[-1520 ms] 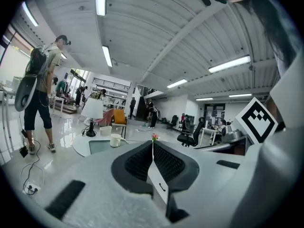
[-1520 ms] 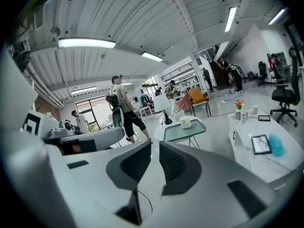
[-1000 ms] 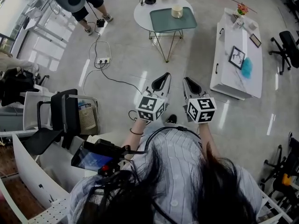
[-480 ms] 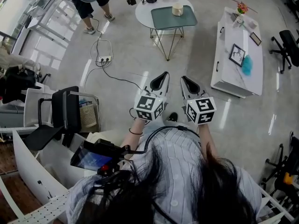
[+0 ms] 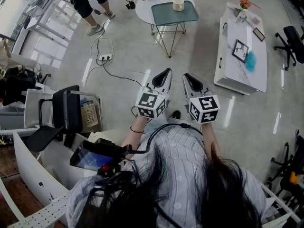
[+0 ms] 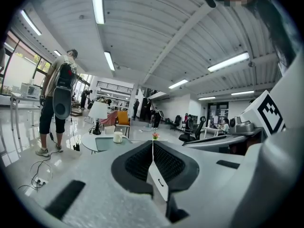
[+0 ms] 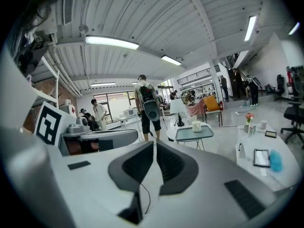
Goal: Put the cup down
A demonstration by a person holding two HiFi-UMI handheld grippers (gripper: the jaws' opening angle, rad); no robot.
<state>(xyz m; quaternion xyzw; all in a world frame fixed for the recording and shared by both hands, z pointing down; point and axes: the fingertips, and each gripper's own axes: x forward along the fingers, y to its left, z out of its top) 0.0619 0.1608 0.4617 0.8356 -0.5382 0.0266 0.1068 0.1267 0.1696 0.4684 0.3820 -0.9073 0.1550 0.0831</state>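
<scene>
Cup stands upright on the teal tray of the round table, well apart from both grippers (probably already set down). Left gripper and right gripper have their jaws together on nothing and are held close to the body, likely idle.

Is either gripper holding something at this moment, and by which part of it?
Nothing is held. The left gripper and the right gripper are both shut and empty; the cup stands far off on the round table.

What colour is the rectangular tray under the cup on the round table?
The rectangular tray is muted teal-green; the head view shows it best.
</scene>
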